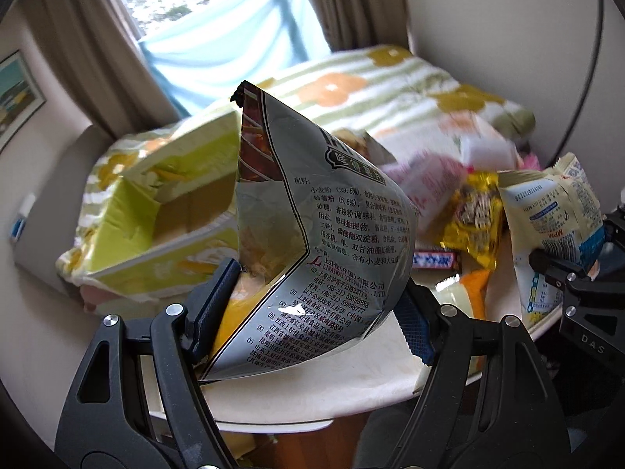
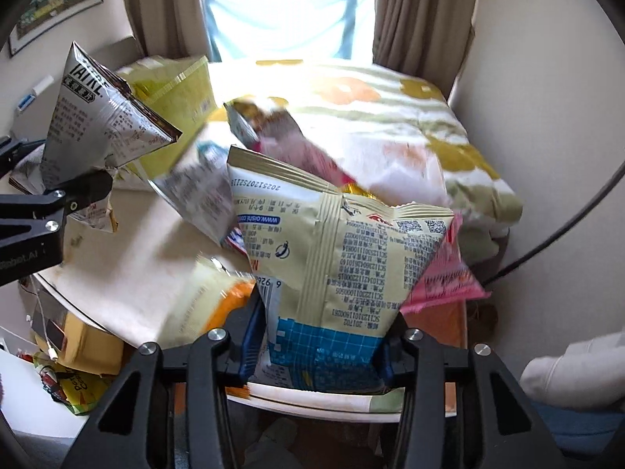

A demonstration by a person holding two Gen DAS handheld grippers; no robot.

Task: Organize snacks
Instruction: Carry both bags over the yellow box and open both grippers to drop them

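My left gripper (image 1: pixel 312 301) is shut on a silver snack bag (image 1: pixel 312 234) and holds it upright above the white table (image 1: pixel 351 383). The same bag shows at the left in the right wrist view (image 2: pixel 101 121). My right gripper (image 2: pixel 318 336) is shut on a cream and blue snack bag (image 2: pixel 343 265), held above the table's near edge; it also shows at the right in the left wrist view (image 1: pixel 554 219). An open green cardboard box (image 1: pixel 164 211) sits on the bed to the left. Several more snack packs (image 1: pixel 468 215) lie piled on the table.
A bed with a flowered blanket (image 2: pixel 390 117) stands behind the table, under a curtained window. A pink pack (image 2: pixel 445 281) and an orange pack (image 2: pixel 230 305) lie by the right gripper. Snack bags (image 2: pixel 78 387) lie on the floor at lower left.
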